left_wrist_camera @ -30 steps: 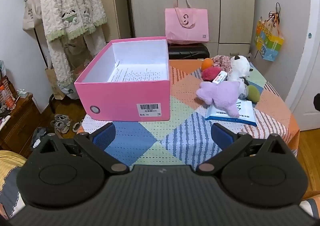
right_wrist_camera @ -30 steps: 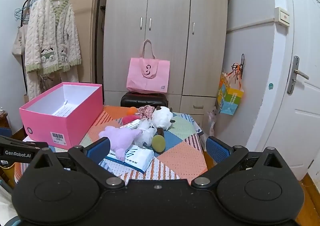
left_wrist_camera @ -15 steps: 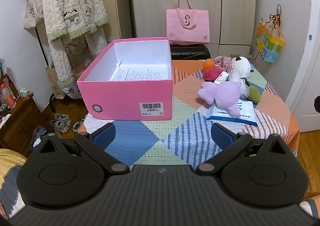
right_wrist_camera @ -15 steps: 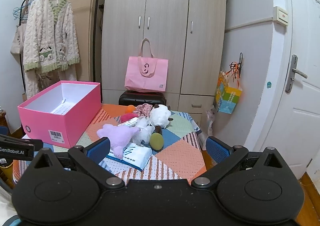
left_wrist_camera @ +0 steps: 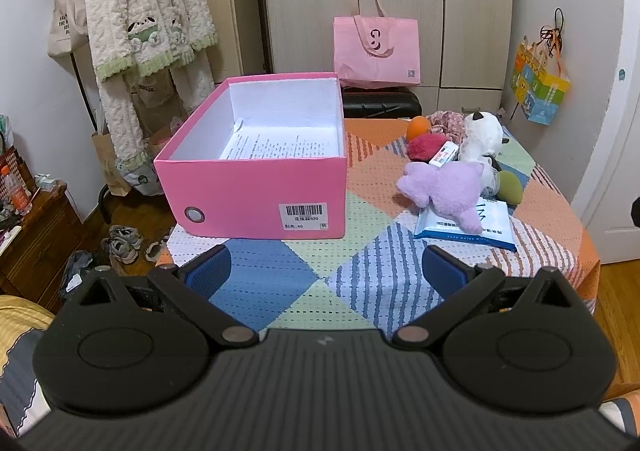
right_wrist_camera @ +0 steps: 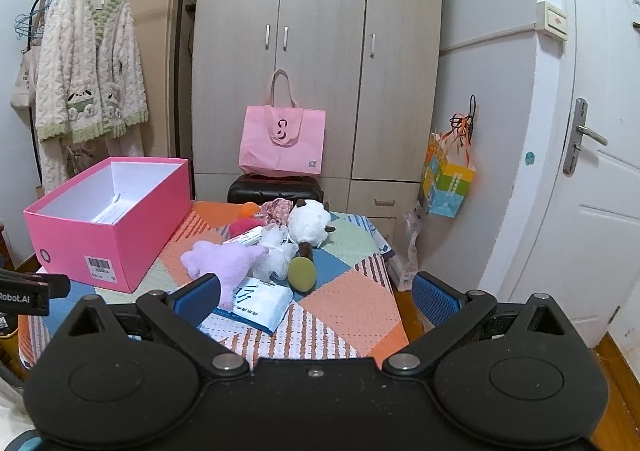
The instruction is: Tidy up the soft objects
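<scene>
Table w/ patchwork cloth (left_wrist_camera: 360,283), pink box (left_wrist_camera: 256,187), wipes pack (left_wrist_camera: 492,227), plush toys (left_wrist_camera: 448,187)

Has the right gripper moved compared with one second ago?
Yes. The right gripper has dropped slightly: the pink tote bag and wardrobe sit higher in its view.

Your left gripper (left_wrist_camera: 326,265): matte black housing with fine horizontal ribbing, a small pale logo mark at centre, two round recessed discs either side. Black linkage arms pivot on silver-grey rivets; the fingertips carry blue textured pads (left_wrist_camera: 210,266). Your right gripper (right_wrist_camera: 316,293): same black build, but a smooth speckled housing with a small centre screw, silver pivots and blue pads (right_wrist_camera: 434,297). White "Robot.AI" lettering on the black bar at left.
</scene>
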Motion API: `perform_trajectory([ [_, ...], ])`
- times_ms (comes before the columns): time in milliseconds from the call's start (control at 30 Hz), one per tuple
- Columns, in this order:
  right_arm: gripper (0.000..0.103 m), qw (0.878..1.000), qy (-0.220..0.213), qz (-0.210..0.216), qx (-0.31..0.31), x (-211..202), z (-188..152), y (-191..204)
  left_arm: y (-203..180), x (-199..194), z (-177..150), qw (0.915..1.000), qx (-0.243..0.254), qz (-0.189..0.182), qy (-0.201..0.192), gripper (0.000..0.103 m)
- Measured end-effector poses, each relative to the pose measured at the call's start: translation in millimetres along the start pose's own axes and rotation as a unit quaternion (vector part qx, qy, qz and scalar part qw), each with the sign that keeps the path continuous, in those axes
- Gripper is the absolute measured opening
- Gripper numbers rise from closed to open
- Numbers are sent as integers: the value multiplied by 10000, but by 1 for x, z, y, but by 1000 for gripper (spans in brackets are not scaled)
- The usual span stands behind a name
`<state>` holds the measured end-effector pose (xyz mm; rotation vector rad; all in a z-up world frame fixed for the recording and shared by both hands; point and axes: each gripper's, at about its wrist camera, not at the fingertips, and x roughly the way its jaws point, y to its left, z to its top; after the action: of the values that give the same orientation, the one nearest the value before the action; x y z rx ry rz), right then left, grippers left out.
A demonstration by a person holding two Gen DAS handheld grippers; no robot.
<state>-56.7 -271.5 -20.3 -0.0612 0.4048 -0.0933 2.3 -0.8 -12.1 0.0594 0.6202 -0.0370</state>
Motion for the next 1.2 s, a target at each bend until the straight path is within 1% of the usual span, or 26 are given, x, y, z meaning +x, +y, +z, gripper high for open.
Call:
perform_trajectory([
  [300, 103, 10000, 21, -19, 0, 0, -1, -1, -4, 2, -1, 9998, 45, -114, -137, 103],
  [567, 103, 10000, 66, -23, -26, 2, -3, -1, -3, -1, -2, 9991, 24, -307, -280, 103],
  [700, 103, 9999, 98, -38, -17, 4, -3, -1, 0, -3, -3, 9987, -95, -317, -377, 103],
  [867, 103, 9998, 158, -97, 27, 8, -5, -3, 5, 0, -2, 9987, -168, -299, -371, 103],
  [1033, 103, 9998, 172, -90, 37, 9, -6, -5, 7, -4, -3, 9981, -201, -262, -529, 102],
  [1200, 103, 9998, 186, -72, -16, 13, -6, -5, 9, -3, -3, 9972, -285, -413, -561, 102],
])
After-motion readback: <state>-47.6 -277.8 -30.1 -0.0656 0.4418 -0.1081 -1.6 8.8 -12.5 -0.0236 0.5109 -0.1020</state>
